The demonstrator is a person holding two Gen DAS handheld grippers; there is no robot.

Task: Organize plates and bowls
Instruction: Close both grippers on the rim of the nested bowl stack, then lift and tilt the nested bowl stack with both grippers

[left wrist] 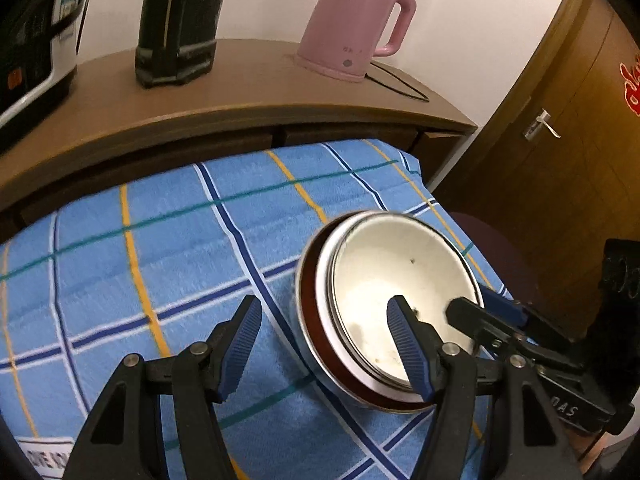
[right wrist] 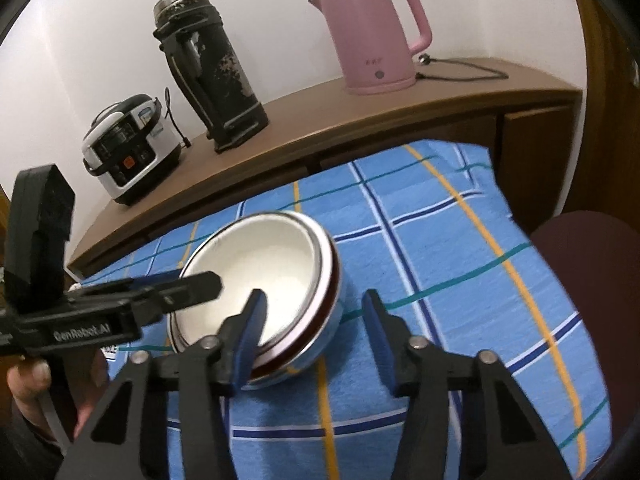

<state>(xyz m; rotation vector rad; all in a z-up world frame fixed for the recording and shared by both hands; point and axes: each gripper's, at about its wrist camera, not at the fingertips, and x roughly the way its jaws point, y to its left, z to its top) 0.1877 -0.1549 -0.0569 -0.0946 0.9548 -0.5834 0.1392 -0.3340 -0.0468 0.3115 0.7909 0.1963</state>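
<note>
A stack of nested white bowls [left wrist: 384,276] with a dark red rim band sits on the blue checked cloth [left wrist: 160,240]; it also shows in the right wrist view [right wrist: 276,264]. My left gripper [left wrist: 324,344] is open, its right finger over the bowl's inside and its left finger outside over the cloth. My right gripper [right wrist: 316,332] is open, its left finger inside the bowl and its right finger outside. Each gripper straddles an opposite side of the rim. No plates are in view.
A wooden counter [right wrist: 360,120] behind the cloth carries a pink kettle [right wrist: 376,36] with its cord, a dark flask [right wrist: 212,76] and a rice cooker [right wrist: 128,148]. A wooden door [left wrist: 560,120] stands to the right. A dark red seat [right wrist: 580,264] is beside the table.
</note>
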